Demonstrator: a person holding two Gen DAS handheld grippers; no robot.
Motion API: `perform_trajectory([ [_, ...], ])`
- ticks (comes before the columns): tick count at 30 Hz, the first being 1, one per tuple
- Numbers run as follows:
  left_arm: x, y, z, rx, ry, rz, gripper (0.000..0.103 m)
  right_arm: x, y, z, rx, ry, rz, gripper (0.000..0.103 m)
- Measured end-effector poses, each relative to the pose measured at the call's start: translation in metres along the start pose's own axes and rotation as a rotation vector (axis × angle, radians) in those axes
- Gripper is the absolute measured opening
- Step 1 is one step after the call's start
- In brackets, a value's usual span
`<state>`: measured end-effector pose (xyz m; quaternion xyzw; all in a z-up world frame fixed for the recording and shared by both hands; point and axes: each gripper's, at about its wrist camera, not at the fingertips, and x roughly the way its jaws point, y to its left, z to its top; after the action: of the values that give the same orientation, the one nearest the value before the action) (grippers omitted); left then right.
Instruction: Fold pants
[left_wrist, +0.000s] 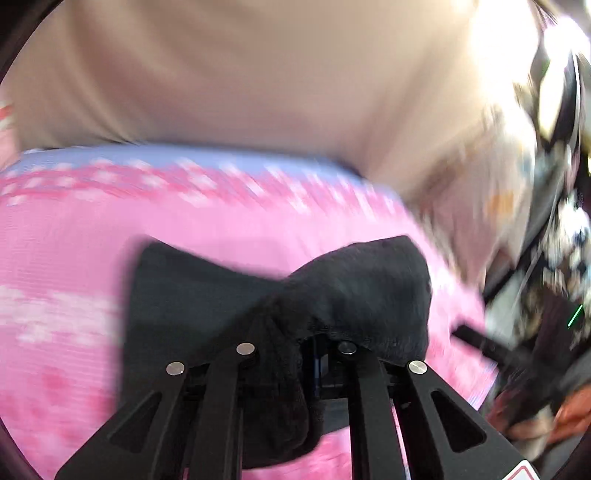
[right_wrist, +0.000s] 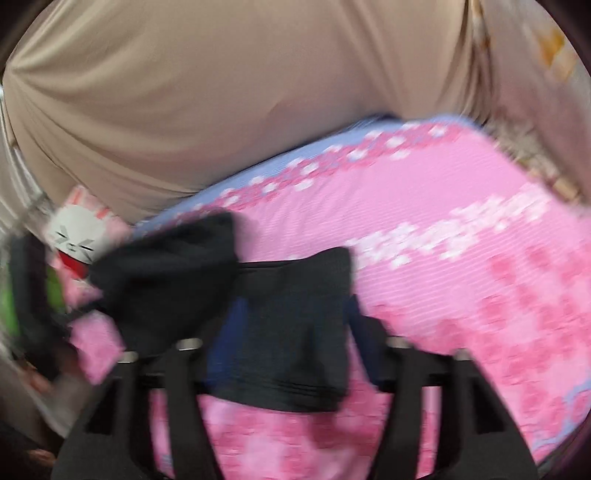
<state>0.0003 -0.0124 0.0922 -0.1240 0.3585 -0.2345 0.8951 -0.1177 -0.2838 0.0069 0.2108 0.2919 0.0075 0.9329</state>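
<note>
The black pants (left_wrist: 280, 295) hang bunched in the air above a pink flowered mat (left_wrist: 74, 258), gripped at 2 separate places and not yet lying flat. In the left wrist view the left gripper (left_wrist: 295, 354) is clamped on a thick wad of the dark cloth, which spills over and below its fingers. In the right wrist view the right gripper (right_wrist: 291, 347) has a flatter panel of the fabric draped between its fingers; it looks pinched there, though blur hides the contact itself. Holding 2 spots apart like this probably serves to stretch the garment open before laying it down. Behind the mat stands the person in a beige shirt (right_wrist: 221, 92), and a cartoon rabbit cushion (right_wrist: 79, 236) sits at the mat's far left edge.
</note>
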Motion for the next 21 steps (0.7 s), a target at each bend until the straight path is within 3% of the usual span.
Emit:
perform_trajectory([
  [2, -0.044, 0.034, 0.014, -0.044, -0.075, 0.053, 0.01, 0.013, -0.005, -0.01, -0.001, 0.054, -0.028, 0.074],
  [6, -0.111, 0.096, 0.025, -0.125, -0.175, 0.189, 0.01, 0.062, -0.017, -0.028, 0.116, 0.205, 0.002, 0.073],
  [7, -0.123, 0.112, 0.024, -0.144, -0.19, 0.232, 0.01, 0.067, -0.013, -0.03, 0.114, 0.188, -0.009, 0.069],
  [8, -0.129, 0.126, 0.023, -0.16, -0.199, 0.274, 0.01, 0.068, -0.005, -0.031, 0.082, 0.169, -0.018, 0.058],
  [9, -0.136, 0.133, 0.019, -0.168, -0.205, 0.296, 0.01, 0.075, 0.003, -0.031, 0.07, 0.2, 0.018, 0.017],
  [10, -0.138, 0.148, 0.017, -0.188, -0.21, 0.334, 0.01, 0.075, 0.007, -0.029, 0.083, 0.19, 0.019, 0.014],
  [15, -0.13, 0.184, 0.003, -0.272, -0.183, 0.319, 0.009, 0.029, 0.013, -0.005, 0.051, 0.073, 0.004, 0.011],
  [19, -0.122, 0.201, -0.019, -0.335, -0.159, 0.258, 0.009, 0.027, -0.004, -0.009, 0.032, 0.103, -0.146, 0.01],
  [20, -0.123, 0.206, -0.027, -0.355, -0.161, 0.248, 0.009, 0.035, -0.008, -0.015, 0.029, 0.131, -0.204, 0.008],
  [21, -0.123, 0.21, -0.037, -0.379, -0.171, 0.238, 0.009, 0.045, -0.016, -0.022, 0.015, 0.151, -0.339, 0.002],
])
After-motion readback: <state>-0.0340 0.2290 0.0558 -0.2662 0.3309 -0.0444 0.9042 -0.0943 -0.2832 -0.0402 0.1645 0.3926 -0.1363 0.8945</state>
